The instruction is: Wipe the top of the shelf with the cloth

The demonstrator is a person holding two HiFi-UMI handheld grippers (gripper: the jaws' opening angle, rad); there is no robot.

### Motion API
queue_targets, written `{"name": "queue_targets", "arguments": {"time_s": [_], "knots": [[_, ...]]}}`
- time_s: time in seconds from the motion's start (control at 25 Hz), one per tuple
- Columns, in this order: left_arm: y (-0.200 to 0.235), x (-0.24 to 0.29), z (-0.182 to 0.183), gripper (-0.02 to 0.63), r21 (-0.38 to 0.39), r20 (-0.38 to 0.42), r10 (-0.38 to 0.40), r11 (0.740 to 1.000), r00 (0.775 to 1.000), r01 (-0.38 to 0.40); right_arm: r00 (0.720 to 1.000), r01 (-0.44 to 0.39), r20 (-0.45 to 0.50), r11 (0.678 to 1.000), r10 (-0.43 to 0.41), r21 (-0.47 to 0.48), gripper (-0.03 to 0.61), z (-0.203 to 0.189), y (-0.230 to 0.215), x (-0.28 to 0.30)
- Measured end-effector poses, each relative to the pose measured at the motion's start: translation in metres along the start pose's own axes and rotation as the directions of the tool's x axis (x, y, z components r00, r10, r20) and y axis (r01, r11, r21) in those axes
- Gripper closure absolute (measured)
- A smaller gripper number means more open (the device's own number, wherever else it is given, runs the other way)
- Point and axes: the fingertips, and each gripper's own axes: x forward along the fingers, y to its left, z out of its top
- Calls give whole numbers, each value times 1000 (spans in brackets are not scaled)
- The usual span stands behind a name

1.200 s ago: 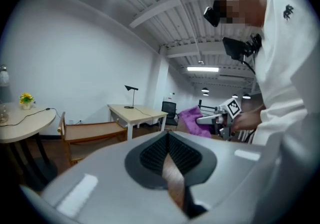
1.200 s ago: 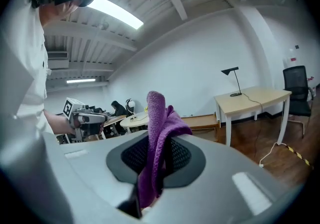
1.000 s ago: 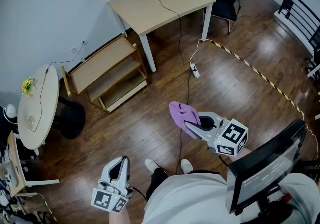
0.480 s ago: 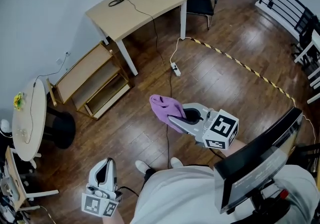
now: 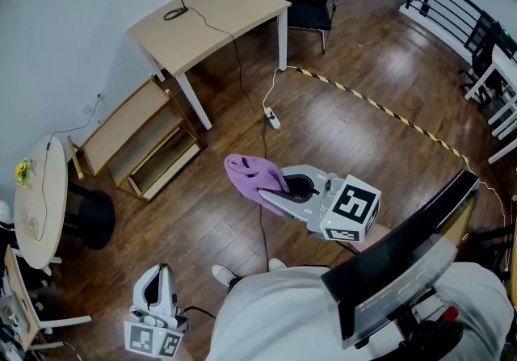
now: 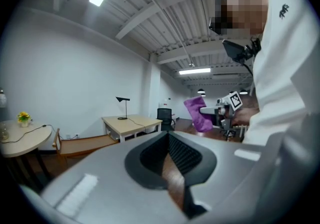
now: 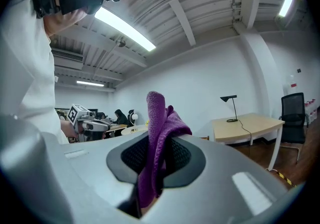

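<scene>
Cloth [image 5: 246, 174] pinched in right tool [image 5: 271, 191] held forward, left tool [image 5: 159, 272] low, closed

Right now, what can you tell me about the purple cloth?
The purple cloth looks soft and fuzzy, like a microfibre rag. It is bunched up and folded, pinched by the shut right tongs, with its loose end sticking out past them. It hangs in the air above the wooden floor, touching nothing else, not yet at the shelf.
</scene>
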Motion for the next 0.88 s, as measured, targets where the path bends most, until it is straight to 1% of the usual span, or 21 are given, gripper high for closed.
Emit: {"name": "queue_targets", "arguments": {"time_s": [0.2,0.44,0.88], "knots": [[-8,-1,0,592,2,-1,-2,1000,1000,2,1000,-5,15,1000,5,-9,528,6,4,-8],[-35,-10,10,592,10,-6,-2,1000,1000,2,1000,-10,21,1000,10,-22,528,18,15,-35],[-36,-14,5,592,11,-15,-4,1000,1000,4,1000,-12,0,1000,12,-26,528,12,21,-35]]}}
